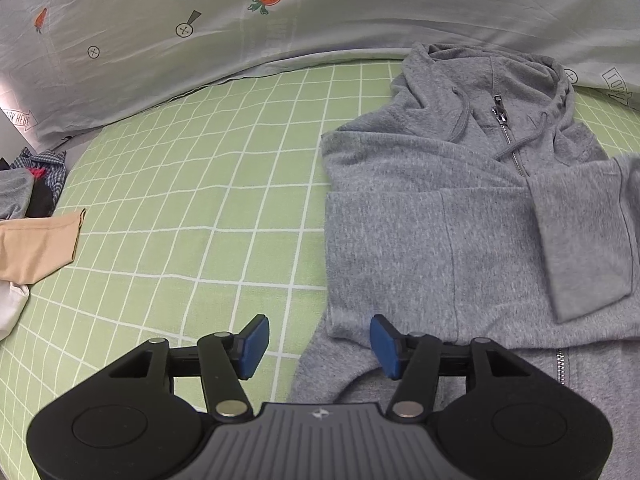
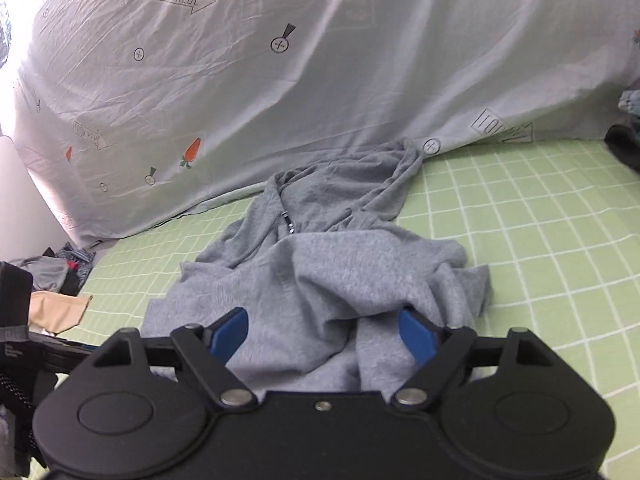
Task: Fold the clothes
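A grey zip-up hoodie [image 1: 432,216] lies on the green checked bed sheet [image 1: 200,200], hood toward the far side, both sleeves folded across its front. My left gripper [image 1: 318,346] is open and empty, hovering over the hoodie's lower left edge. In the right wrist view the hoodie [image 2: 320,264] is bunched up in front of me. My right gripper [image 2: 322,338] is open with grey fabric lying between its blue fingers [image 2: 416,336], which are not closed on it.
A pale sheet printed with carrots and arrows [image 1: 280,12] hangs behind the bed. A beige garment [image 1: 36,244] and a pile of mixed clothes [image 1: 32,184] lie at the left edge. Dark items [image 2: 624,148] sit at the far right.
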The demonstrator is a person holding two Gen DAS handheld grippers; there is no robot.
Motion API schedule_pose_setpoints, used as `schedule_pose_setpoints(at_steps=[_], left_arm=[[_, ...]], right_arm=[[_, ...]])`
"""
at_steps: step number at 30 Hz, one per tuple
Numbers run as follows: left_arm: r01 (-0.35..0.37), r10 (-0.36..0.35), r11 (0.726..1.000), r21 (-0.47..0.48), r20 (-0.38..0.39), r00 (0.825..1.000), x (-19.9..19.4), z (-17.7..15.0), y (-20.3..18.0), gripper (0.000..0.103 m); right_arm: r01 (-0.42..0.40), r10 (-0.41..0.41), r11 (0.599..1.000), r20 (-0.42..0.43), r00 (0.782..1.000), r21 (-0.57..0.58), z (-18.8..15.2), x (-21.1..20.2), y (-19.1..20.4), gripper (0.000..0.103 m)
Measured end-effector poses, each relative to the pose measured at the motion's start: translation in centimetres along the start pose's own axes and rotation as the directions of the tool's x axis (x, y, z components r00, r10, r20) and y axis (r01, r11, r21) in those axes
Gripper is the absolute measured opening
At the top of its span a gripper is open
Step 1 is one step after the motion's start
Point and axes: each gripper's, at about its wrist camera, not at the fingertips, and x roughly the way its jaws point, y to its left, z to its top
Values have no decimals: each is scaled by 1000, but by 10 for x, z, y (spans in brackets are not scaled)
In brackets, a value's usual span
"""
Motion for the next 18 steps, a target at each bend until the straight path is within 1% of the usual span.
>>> schedule_pose_setpoints(at_steps=[1,2,4,5,7,9,11,13,14,16,18], left_arm=[[7,-7,1000,-14,-6,1000,-1,0,2,57],[13,-13,1000,-24,-8,1000,-3,1,3,57],[23,-23,999,-36,-5,1000,-8,2,5,58],[29,-29,999,-37,0,1000,-11,3,4,59],[42,-41,999,-30,17,999,-18,4,3,59],[47,-46,999,-12,31,998,-25,7,-1,60],[41,-41,999,15,39,998,-32,10,-8,60],[40,-42,998,39,51,998,-37,14,-14,60],[58,-60,997,48,57,997,-38,15,-17,60],[102,-106,993,67,63,992,-39,17,-24,60],[143,-149,986,88,57,987,-38,19,-33,59]], right_arm=[[58,-58,998,10,998,-2,-1,-5,-7,99],[115,-115,993,20,993,-4,-2,-9,-14,103],[229,-228,973,41,973,-6,-5,-18,-28,103],[284,-284,959,51,958,-6,-6,-23,-35,103],[393,-392,920,71,917,-4,-9,-32,-49,103],[489,-489,872,28,872,-12,-16,-27,-62,103],[543,-544,839,-17,839,-18,-24,-21,-72,103],[565,-565,825,-42,824,-28,-34,-19,-79,103],[566,-566,824,-50,823,-26,-38,-18,-81,103],[563,-562,827,-64,824,-15,-44,-16,-83,103],[550,-548,835,-82,832,1,-48,-12,-84,103]])
